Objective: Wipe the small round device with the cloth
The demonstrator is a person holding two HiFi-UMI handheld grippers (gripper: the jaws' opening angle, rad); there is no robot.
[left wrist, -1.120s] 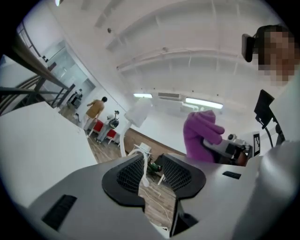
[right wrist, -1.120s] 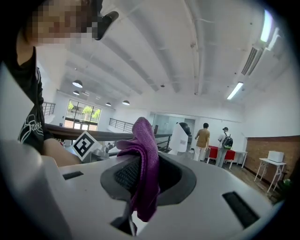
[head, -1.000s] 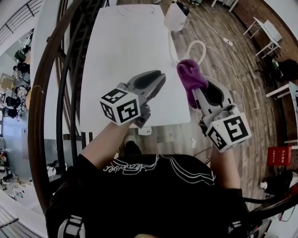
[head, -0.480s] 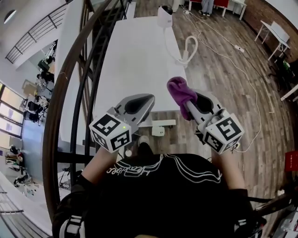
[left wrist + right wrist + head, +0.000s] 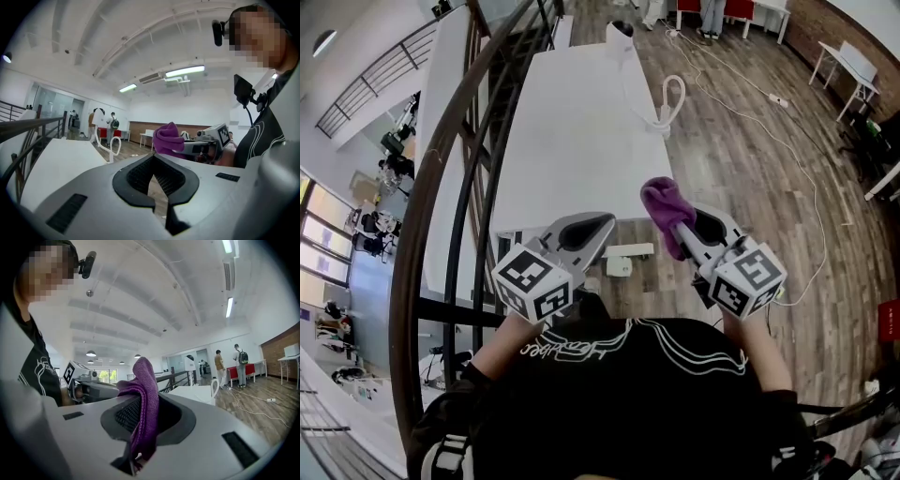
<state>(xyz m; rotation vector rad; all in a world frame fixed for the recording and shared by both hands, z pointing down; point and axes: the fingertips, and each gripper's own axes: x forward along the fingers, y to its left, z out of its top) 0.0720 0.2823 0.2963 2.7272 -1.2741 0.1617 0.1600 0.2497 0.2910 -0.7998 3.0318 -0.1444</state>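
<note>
The small round device (image 5: 619, 31), white with a dark top, stands at the far end of the long white table (image 5: 572, 141). Both grippers hang off the table's near edge, close to the person's body and far from the device. My right gripper (image 5: 677, 225) is shut on a purple cloth (image 5: 664, 199), which bunches up above the jaws (image 5: 143, 390). My left gripper (image 5: 607, 222) is shut with nothing in it; its pads meet in the left gripper view (image 5: 153, 161). The left gripper view also catches the cloth (image 5: 168, 138), over to the right.
A white cable (image 5: 668, 98) loops off the table's right side near the device. A dark curved railing (image 5: 459, 141) runs along the table's left. A small white box (image 5: 619, 265) lies on the wooden floor below the near edge. People stand at the far end (image 5: 712, 11).
Both grippers have drawn back from over the table toward the person's body. The cloth stayed in the right gripper. The table and the device now lie farther ahead.
</note>
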